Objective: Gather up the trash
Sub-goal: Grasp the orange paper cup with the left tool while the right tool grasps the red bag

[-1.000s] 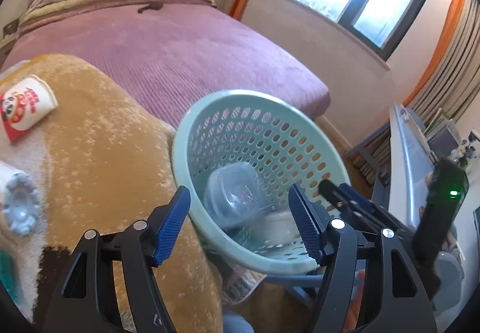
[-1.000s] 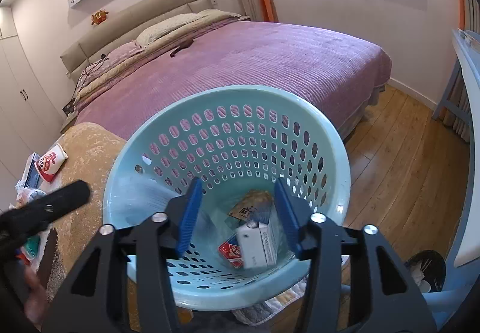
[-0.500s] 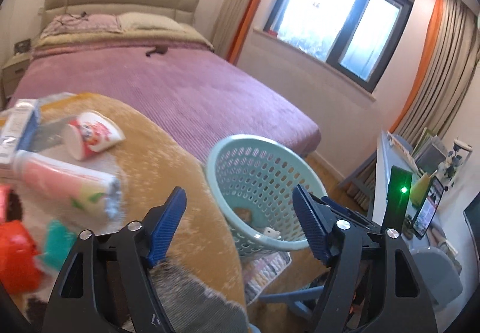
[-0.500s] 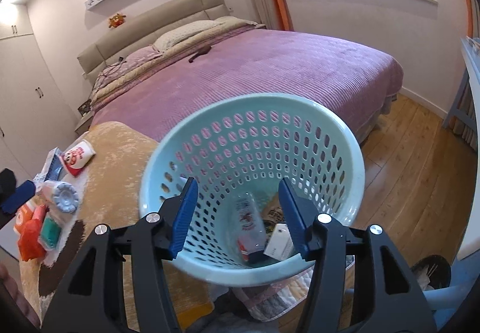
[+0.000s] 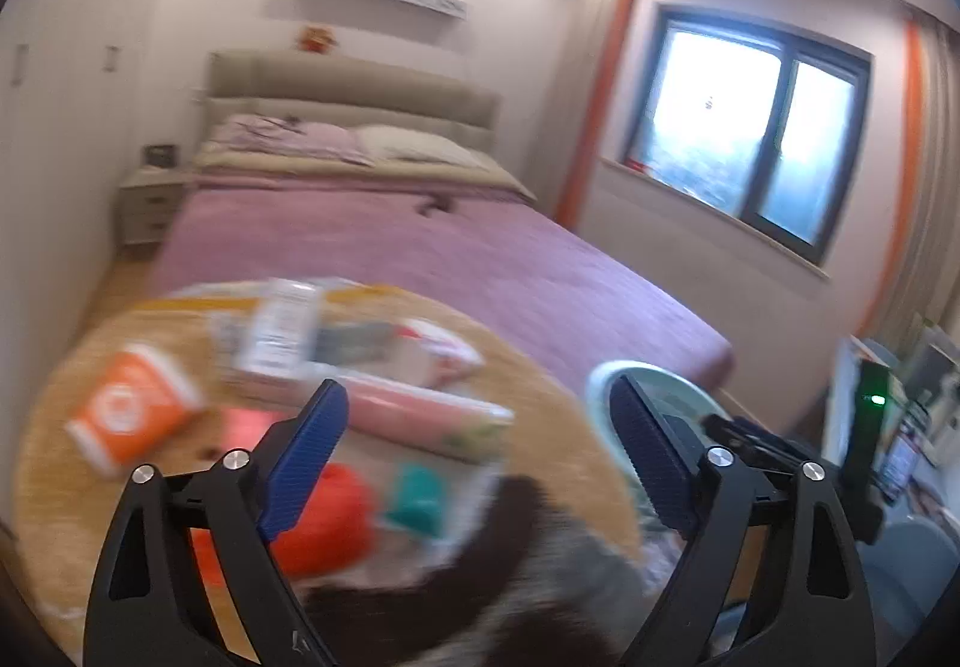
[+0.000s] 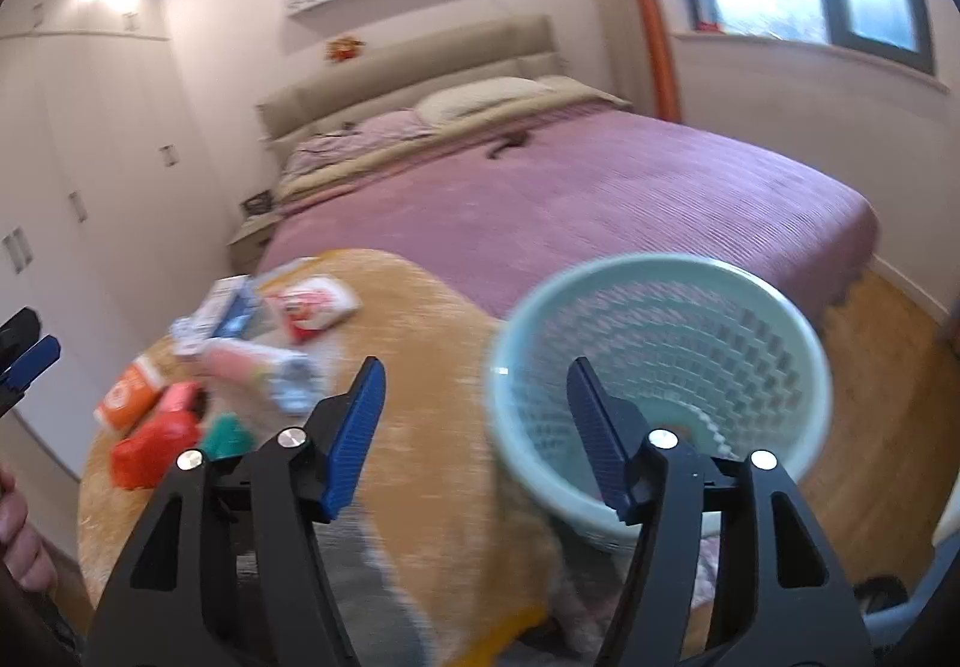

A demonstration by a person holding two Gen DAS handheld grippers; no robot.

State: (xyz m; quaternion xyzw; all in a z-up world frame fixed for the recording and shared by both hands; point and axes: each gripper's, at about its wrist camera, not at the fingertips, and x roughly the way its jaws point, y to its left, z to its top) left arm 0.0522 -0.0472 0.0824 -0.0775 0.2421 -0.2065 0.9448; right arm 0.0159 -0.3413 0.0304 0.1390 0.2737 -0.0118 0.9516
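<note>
Both views are blurred by motion. A pale green perforated basket stands on the floor beside a round table with a tan cloth; its rim also shows in the left wrist view. Trash lies on the table: an orange cup, a pink tube, a red bag, a teal item, a white box and a red-and-white cup. My left gripper is open and empty above the table. My right gripper is open and empty by the basket's rim.
A bed with a purple cover fills the space behind the table. White wardrobes line the left wall. A window with orange curtains is on the right. Wooden floor lies right of the basket.
Both grippers have drawn back and swung left, away from the basket toward the table. The trash pile has come into fuller view. Both stay open and empty.
</note>
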